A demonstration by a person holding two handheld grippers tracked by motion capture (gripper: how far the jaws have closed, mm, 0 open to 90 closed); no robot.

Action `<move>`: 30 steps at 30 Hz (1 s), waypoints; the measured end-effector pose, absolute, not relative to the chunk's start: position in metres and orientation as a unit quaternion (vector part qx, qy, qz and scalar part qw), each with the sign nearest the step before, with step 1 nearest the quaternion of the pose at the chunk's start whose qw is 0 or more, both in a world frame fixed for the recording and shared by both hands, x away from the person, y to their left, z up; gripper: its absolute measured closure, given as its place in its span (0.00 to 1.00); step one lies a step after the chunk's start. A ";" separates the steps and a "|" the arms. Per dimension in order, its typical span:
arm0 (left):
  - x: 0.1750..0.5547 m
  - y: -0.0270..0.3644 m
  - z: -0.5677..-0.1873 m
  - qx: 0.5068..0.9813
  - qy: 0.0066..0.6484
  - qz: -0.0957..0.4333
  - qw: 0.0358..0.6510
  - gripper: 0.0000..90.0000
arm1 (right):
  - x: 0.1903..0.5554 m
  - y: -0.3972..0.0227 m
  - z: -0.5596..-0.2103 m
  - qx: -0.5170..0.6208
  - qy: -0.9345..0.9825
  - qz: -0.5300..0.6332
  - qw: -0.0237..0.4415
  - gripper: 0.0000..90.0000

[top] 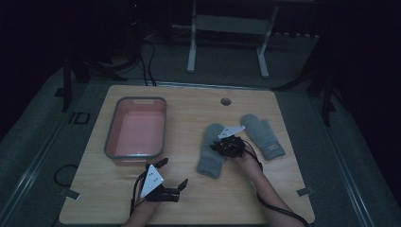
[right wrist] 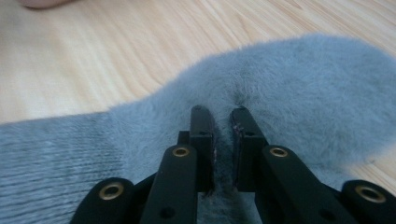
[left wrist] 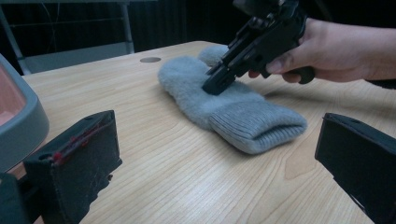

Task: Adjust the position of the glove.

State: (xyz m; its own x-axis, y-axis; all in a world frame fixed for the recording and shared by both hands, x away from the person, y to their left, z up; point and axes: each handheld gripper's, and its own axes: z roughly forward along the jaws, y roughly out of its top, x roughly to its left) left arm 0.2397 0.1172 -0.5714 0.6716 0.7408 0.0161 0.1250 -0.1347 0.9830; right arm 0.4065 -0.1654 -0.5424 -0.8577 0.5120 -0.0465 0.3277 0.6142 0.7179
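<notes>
Two grey mittens lie on the wooden table (top: 189, 113). The left mitten (top: 210, 153) (left wrist: 229, 100) (right wrist: 289, 88) has a ribbed cuff toward me. My right gripper (top: 219, 144) (left wrist: 210, 85) (right wrist: 220, 116) presses down on its fuzzy middle, jaws shut on a pinch of the fabric. The second mitten (top: 262, 135) lies just to the right, partly seen behind as a grey mound (left wrist: 212, 52). My left gripper (top: 172, 172) (left wrist: 215, 154) hovers low near the table's front edge, jaws wide open with nothing between them.
A pink tub with a grey rim (top: 137, 130) (left wrist: 21, 126) stands at the table's left, just beyond my left gripper. A round cable hole (top: 225, 101) (left wrist: 150, 59) is at the far edge. Bare wood lies between tub and mittens.
</notes>
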 end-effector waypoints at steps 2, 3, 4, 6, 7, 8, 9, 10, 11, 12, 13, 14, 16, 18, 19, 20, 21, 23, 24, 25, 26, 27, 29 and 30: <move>0.240 0.117 -0.571 0.706 0.307 0.264 0.581 0.00 | 0.403 -0.166 -0.535 0.218 0.893 0.378 0.113 0.92; 0.240 0.117 -0.571 0.706 0.306 0.264 0.581 0.00 | 0.399 -0.166 -0.529 0.201 0.895 0.384 0.107 0.92; 0.240 0.117 -0.571 0.706 0.306 0.264 0.581 0.00 | 0.399 -0.166 -0.529 0.201 0.895 0.384 0.107 0.92; 0.240 0.117 -0.571 0.706 0.306 0.265 0.581 0.00 | 0.392 -0.167 -0.521 0.173 0.896 0.399 0.089 0.92; 0.240 0.117 -0.571 0.706 0.306 0.264 0.581 0.00 | 0.389 -0.167 -0.518 0.163 0.896 0.404 0.084 0.92; 0.240 0.117 -0.571 0.706 0.306 0.264 0.581 0.00 | 0.386 -0.167 -0.516 0.149 0.898 0.406 0.080 0.92; 0.240 0.117 -0.571 0.706 0.306 0.265 0.581 0.00 | 0.383 -0.167 -0.513 0.137 0.900 0.408 0.072 0.92; 0.240 0.117 -0.571 0.706 0.306 0.265 0.581 0.00 | 0.380 -0.166 -0.512 0.125 0.901 0.410 0.069 0.92; 0.240 0.117 -0.571 0.706 0.306 0.265 0.581 0.00 | 0.378 -0.166 -0.511 0.117 0.903 0.408 0.066 0.92; 0.240 0.117 -0.571 0.706 0.306 0.265 0.581 0.00 | 0.377 -0.167 -0.512 0.117 0.903 0.409 0.065 0.92; 0.240 0.117 -0.571 0.706 0.306 0.265 0.581 0.00 | 0.376 -0.167 -0.513 0.117 0.904 0.406 0.064 0.92; 0.240 0.117 -0.571 0.706 0.306 0.265 0.581 0.00 | 0.377 -0.168 -0.516 0.119 0.905 0.403 0.066 0.92; 0.240 0.117 -0.571 0.706 0.306 0.265 0.581 0.00 | 0.379 -0.169 -0.523 0.125 0.907 0.397 0.064 0.92; 0.240 0.117 -0.571 0.706 0.307 0.264 0.581 0.00 | 0.382 -0.169 -0.530 0.127 0.909 0.393 0.058 0.92; 0.240 0.117 -0.571 0.706 0.307 0.264 0.581 0.00 | 0.384 -0.169 -0.534 0.128 0.911 0.388 0.056 0.91; 0.240 0.117 -0.571 0.706 0.308 0.263 0.581 0.00 | 0.386 -0.169 -0.537 0.130 0.911 0.388 0.053 0.90; 0.240 0.117 -0.571 0.705 0.309 0.263 0.582 0.00 | 0.388 -0.169 -0.540 0.135 0.910 0.389 0.044 0.88; 0.240 0.117 -0.571 0.705 0.308 0.263 0.582 0.00 | 0.391 -0.168 -0.544 0.137 0.911 0.386 0.039 0.80; 0.240 0.117 -0.571 0.705 0.308 0.263 0.582 0.00 | 0.392 -0.167 -0.545 0.140 0.911 0.385 0.037 0.76; 0.240 0.117 -0.571 0.705 0.308 0.262 0.582 0.00 | 0.392 -0.167 -0.545 0.140 0.911 0.385 0.037 0.70; 0.240 0.117 -0.571 0.705 0.308 0.262 0.583 0.00 | 0.393 -0.167 -0.546 0.144 0.911 0.384 0.036 0.67; 0.240 0.117 -0.571 0.705 0.308 0.261 0.583 0.00 | 0.394 -0.167 -0.546 0.148 0.911 0.383 0.032 0.65; 0.240 0.118 -0.571 0.706 0.307 0.257 0.584 0.00 | 0.393 -0.168 -0.545 0.156 0.909 0.386 0.033 0.53; 0.240 0.118 -0.571 0.706 0.307 0.256 0.585 0.00 | 0.392 -0.169 -0.543 0.158 0.908 0.386 0.038 0.52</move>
State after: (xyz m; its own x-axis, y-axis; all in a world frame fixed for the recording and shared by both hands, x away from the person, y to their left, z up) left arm 0.2403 0.1175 -0.5714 0.6800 0.7332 0.0031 0.1336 -0.1281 0.9827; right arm 0.3923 -0.1688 -0.5433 -0.9474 0.3158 0.0528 0.2572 0.6523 0.7130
